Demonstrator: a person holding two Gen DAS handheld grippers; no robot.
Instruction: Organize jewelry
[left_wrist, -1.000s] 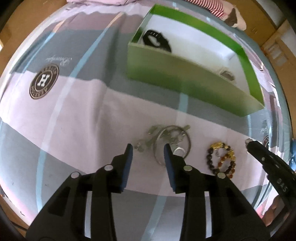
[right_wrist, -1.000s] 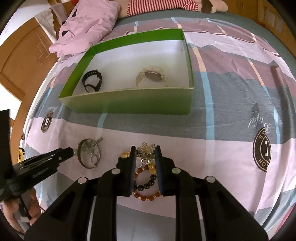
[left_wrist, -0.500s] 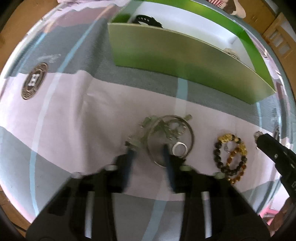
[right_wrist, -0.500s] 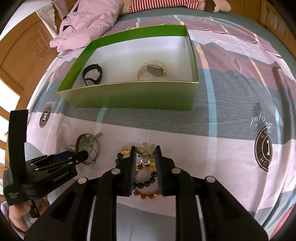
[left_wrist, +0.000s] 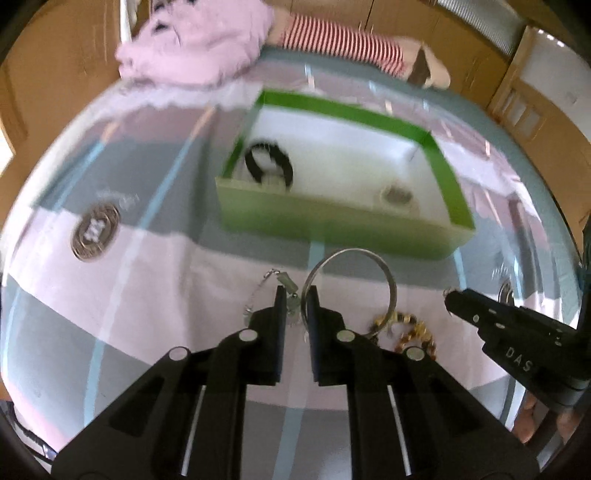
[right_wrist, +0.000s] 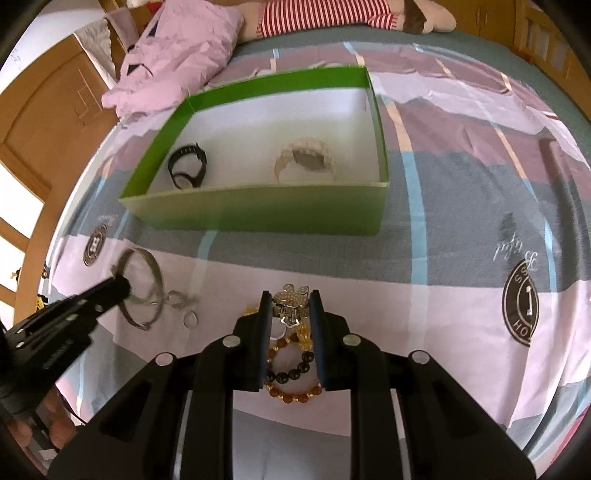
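we carry the bangle to the box

left hand-held gripper (left_wrist: 294, 301) pinches the silver bangle (left_wrist: 351, 284) at centre frame; right hand-held gripper (right_wrist: 287, 306) clamps the flower brooch (right_wrist: 291, 303). we should clear the green box (left_wrist: 332, 218) wall above before releasing.

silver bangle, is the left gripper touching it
Touching. In the left wrist view, the left gripper is closed on the silver bangle's rim; the hoop stands lifted off the bedsheet.

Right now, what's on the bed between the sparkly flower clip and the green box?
Nothing. In the right wrist view, only bare striped bedsheet lies between the flower clip and the green box.
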